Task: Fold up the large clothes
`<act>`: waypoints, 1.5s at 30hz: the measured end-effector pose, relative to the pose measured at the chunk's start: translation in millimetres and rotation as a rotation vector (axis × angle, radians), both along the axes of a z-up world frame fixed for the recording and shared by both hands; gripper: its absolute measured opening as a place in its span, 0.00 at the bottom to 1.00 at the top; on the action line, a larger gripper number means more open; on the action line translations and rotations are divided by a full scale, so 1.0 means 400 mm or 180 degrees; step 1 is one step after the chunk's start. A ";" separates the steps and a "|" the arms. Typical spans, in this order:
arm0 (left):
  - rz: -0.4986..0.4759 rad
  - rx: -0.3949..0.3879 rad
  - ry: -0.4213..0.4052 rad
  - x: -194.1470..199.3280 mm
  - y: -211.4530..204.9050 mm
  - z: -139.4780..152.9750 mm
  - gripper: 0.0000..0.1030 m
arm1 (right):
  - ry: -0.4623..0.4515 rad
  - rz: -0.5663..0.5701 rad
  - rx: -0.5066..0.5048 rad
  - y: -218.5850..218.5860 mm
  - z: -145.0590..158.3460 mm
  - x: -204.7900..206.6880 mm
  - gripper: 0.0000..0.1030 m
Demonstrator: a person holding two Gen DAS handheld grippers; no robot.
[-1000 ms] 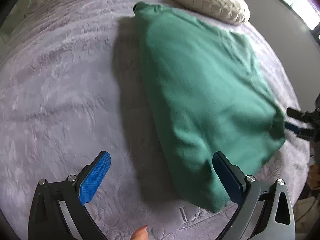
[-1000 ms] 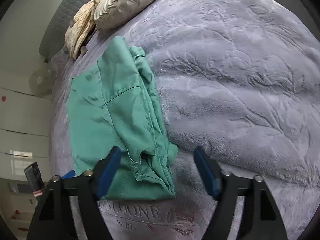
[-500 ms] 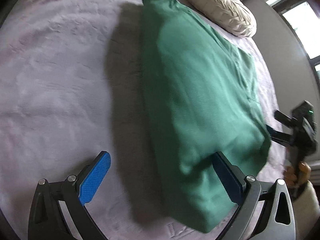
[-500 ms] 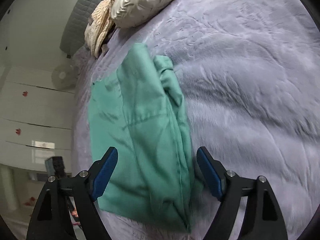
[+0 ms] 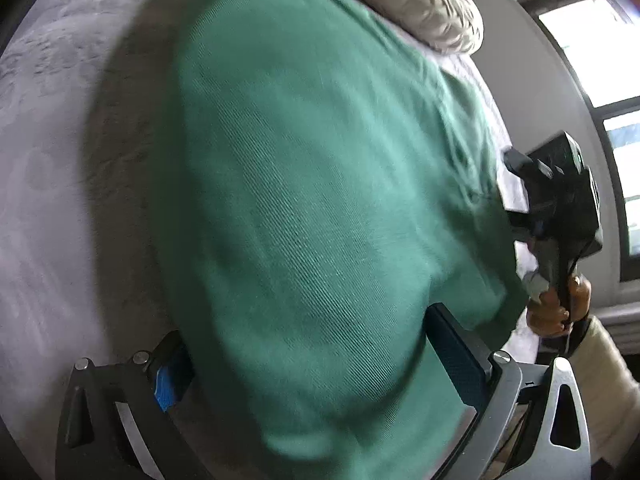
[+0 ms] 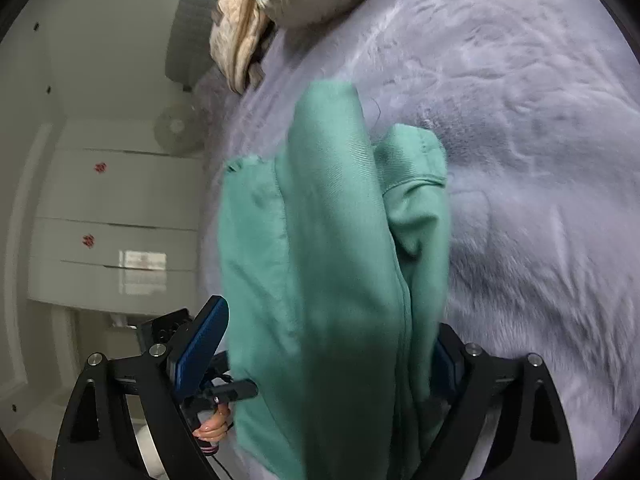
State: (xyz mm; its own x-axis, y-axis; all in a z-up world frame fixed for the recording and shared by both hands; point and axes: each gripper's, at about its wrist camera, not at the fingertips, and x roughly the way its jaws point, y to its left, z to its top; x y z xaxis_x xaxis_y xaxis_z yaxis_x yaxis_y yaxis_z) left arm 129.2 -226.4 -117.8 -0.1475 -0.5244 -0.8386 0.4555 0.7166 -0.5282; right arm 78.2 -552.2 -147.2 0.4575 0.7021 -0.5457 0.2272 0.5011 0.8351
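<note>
Garment: I see a green twill garment (image 5: 304, 208), folded long, lying on the bed toward its near edge; seams and a hem show on top.
Bed cover: grey, plush, embossed (image 6: 520, 120).
Left gripper (image 5: 320, 364): my jaws stand apart, cloth bulging between them and hiding the left blue pad.
Right gripper (image 6: 324, 356): jaws opening, cloth between them.
Around: cream pleated pillow (image 5: 416, 0) at the far edge; white drawers (image 6: 112, 208) beyond the bed.
</note>
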 end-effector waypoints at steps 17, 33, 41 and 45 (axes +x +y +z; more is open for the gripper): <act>-0.0096 -0.0300 -0.0381 -0.036 0.057 0.174 0.52 | -0.0239 -0.0287 0.0464 0.079 0.077 -0.005 0.20; -0.0285 -0.0055 -0.0204 -0.166 0.484 0.276 0.52 | -0.0135 -0.0256 0.1050 0.471 0.110 -0.138 0.21; -0.0157 0.0467 0.0072 -0.216 0.595 0.105 0.60 | 0.0416 -0.0300 0.0743 0.605 -0.029 -0.165 0.23; -0.0222 0.0352 -0.0023 -0.228 0.641 0.159 0.60 | 0.0567 -0.0287 0.0116 0.564 0.022 -0.170 0.57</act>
